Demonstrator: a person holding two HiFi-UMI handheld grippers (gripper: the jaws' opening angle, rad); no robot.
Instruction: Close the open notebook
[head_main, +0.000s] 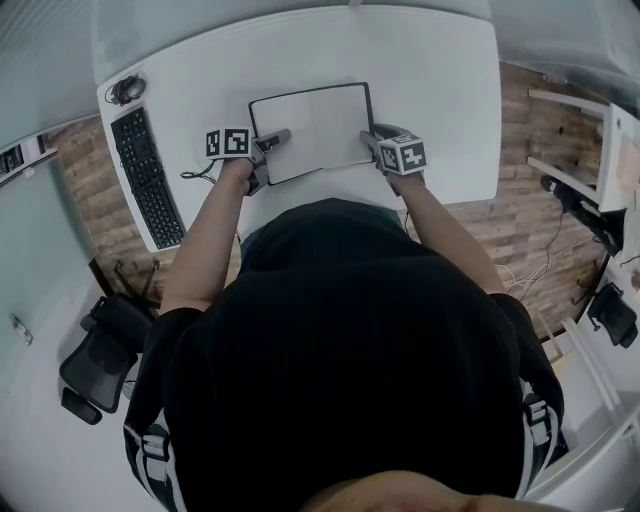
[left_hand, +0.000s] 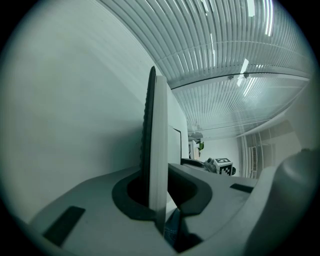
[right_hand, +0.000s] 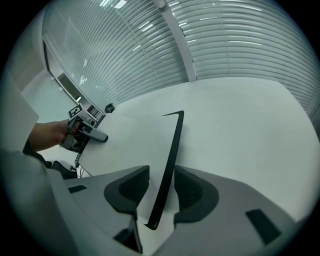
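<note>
The open notebook (head_main: 312, 128) lies flat on the white desk (head_main: 430, 60), blank pages up, black cover showing at its rim. My left gripper (head_main: 283, 136) is at its left edge. In the left gripper view, that gripper (left_hand: 160, 189) is shut on the notebook's left side (left_hand: 159, 150), which stands between the jaws as a white slab with a dark cover. My right gripper (head_main: 368, 140) is at the right edge. In the right gripper view its jaws (right_hand: 161, 192) stand open with the thin black cover edge (right_hand: 169, 160) between them, untouched by either pad.
A black keyboard (head_main: 148, 180) lies along the desk's left side, with a small dark device and cable (head_main: 125, 90) behind it. A black chair (head_main: 100, 350) stands on the floor at the left. White furniture (head_main: 610, 150) stands at the right. The person's torso fills the lower head view.
</note>
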